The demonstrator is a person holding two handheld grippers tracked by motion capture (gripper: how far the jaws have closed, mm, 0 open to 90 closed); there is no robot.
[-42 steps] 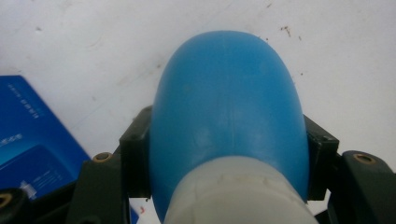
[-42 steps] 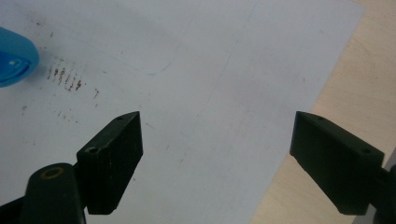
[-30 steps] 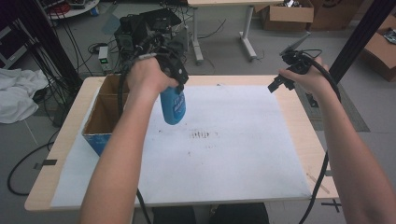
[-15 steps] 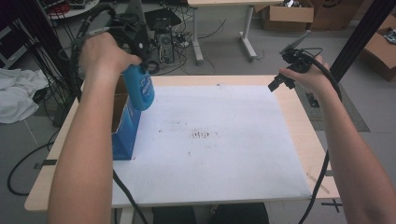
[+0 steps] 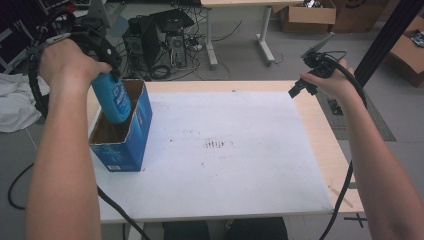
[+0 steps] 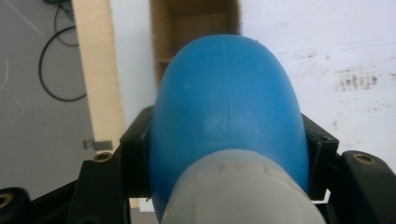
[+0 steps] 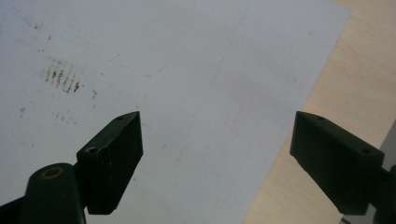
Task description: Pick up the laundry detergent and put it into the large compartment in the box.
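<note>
We see our left gripper (image 5: 102, 62) clamping a blue plastic bottle (image 5: 113, 100) above the open blue cardboard box (image 5: 131, 142) on the white sheet (image 5: 225, 150). Our right gripper (image 7: 215, 158) gapes wide, empty, well apart, nothing between.

Lighting: even, diffuse indoor light from overhead; moderately bright, slightly cool cast.

Shadows: soft and faint; a weak one beside the blue box (image 5: 125, 145) on the tabletop (image 5: 320, 145).

Glare: none marked; the white sheet (image 5: 235, 150) reads pale, not blown out.

High view: fairly sharp, mild wide-angle bending at the edges; forearms enlarged near the bottom.

Left gripper view: blue bottle (image 6: 226, 107) very close and soft-focused; background sharper.

Right gripper view: dimmer, greyish; black claw tips slightly soft, sheet marks readable.
</note>
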